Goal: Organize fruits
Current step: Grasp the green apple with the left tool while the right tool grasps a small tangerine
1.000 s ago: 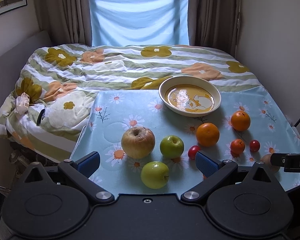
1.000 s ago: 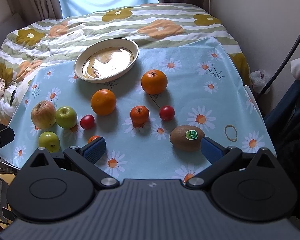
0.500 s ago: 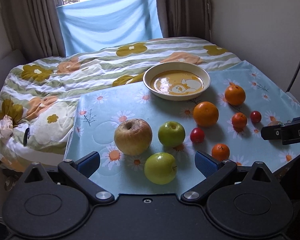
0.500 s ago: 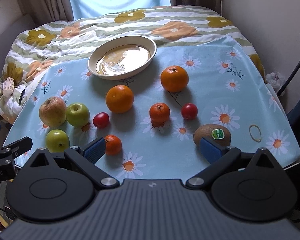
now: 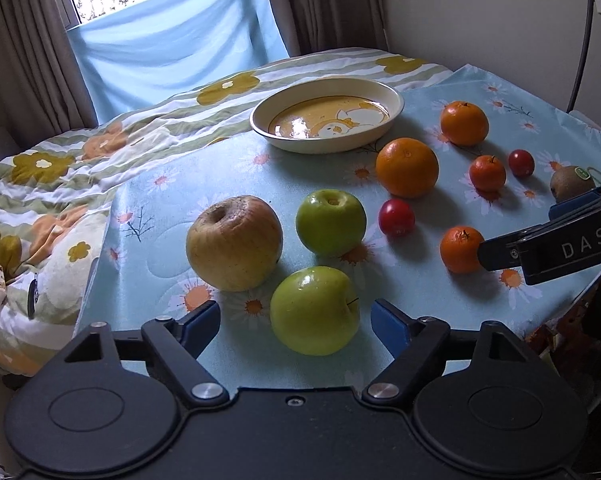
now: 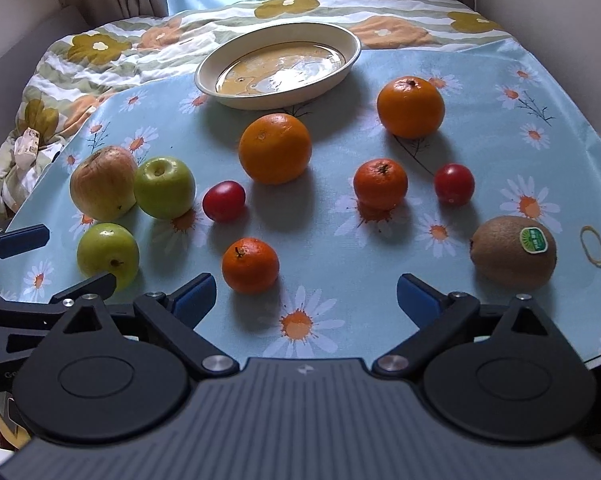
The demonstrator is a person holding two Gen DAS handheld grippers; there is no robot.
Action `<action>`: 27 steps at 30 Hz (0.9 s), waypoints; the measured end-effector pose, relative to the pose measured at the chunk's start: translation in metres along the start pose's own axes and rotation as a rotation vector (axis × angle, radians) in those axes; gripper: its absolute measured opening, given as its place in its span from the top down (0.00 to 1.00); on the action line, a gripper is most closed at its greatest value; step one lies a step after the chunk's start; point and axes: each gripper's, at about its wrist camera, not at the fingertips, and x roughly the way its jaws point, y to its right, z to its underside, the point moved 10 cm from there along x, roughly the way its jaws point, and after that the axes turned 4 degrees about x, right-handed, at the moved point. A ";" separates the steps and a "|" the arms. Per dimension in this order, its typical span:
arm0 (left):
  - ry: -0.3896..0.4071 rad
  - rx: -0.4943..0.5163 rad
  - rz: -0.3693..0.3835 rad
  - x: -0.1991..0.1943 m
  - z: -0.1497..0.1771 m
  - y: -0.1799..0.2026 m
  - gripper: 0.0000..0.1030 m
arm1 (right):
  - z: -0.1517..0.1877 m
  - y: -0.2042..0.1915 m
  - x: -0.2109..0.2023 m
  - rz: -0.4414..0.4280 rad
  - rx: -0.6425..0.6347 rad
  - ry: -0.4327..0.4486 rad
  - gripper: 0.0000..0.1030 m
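- The left gripper (image 5: 296, 316) stands spread wide around the near shiny green apple (image 5: 314, 310), not touching it.
- The right gripper (image 6: 306, 294) gapes empty just beside the small orange mandarin (image 6: 250, 266).
- Both fruits lie well short of the cream ceramic dish (image 6: 278, 66).

Fruits are lying loose on the daisy cloth: three apples (image 6: 104, 182) sitting at nine o'clock, oranges (image 6: 275, 148) and tomatoes (image 6: 224, 201) resting centrally, a stickered kiwi (image 6: 513, 253) lying at four o'clock.
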 end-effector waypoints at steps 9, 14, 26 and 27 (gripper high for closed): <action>-0.013 0.004 0.009 0.019 0.003 0.009 0.29 | 0.004 -0.008 0.017 -0.022 -0.010 -0.019 0.09; -0.011 0.002 0.018 0.022 0.002 0.010 0.40 | 0.003 -0.013 0.020 -0.025 -0.029 -0.014 0.16; -0.011 0.002 0.025 0.017 0.006 0.009 0.41 | -0.001 -0.030 0.024 -0.043 -0.090 -0.004 0.36; -0.012 -0.001 0.023 0.016 0.006 0.009 0.41 | -0.001 -0.031 0.025 -0.045 -0.094 -0.003 0.38</action>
